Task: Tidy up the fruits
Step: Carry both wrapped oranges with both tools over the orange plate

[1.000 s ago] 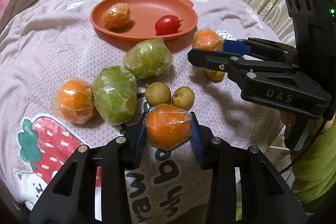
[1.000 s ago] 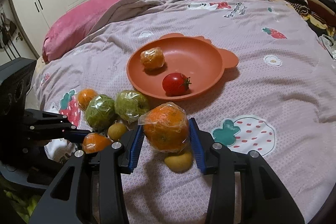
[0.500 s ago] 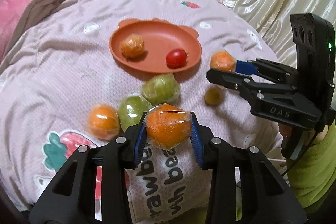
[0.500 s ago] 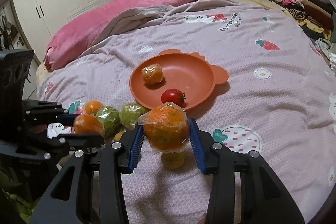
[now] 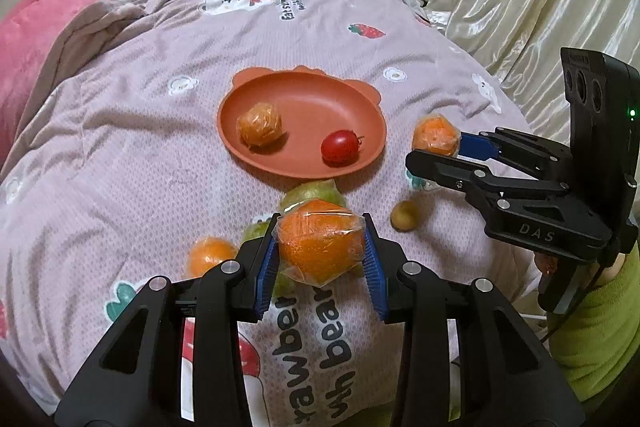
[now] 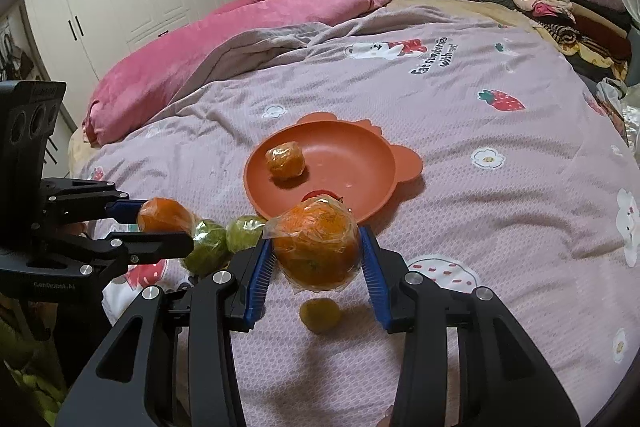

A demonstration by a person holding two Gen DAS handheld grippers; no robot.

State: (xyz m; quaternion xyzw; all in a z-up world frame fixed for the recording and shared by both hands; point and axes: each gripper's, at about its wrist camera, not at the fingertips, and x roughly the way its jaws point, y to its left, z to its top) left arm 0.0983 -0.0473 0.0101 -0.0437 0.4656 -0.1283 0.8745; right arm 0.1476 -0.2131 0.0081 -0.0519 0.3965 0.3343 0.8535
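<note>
Bare quilt lies open at three o'clock of the plate — my left gripper and right gripper each clamp a wrapped orange, held above the bed.

Terracotta-orange plate on a mauve quilt — printed with strawberries, white flowers; red tomato; pink duvet behind.

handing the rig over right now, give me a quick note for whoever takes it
Left gripper: shut on a wrapped orange, held above the bed.
Right gripper: shut on another wrapped orange, also in the air.
Plate: holds one wrapped orange and a tomato.
Left on the quilt: one orange, two green fruits, a small brown fruit.
Next: likely set both held oranges on the plate, then fetch the rest.
</note>
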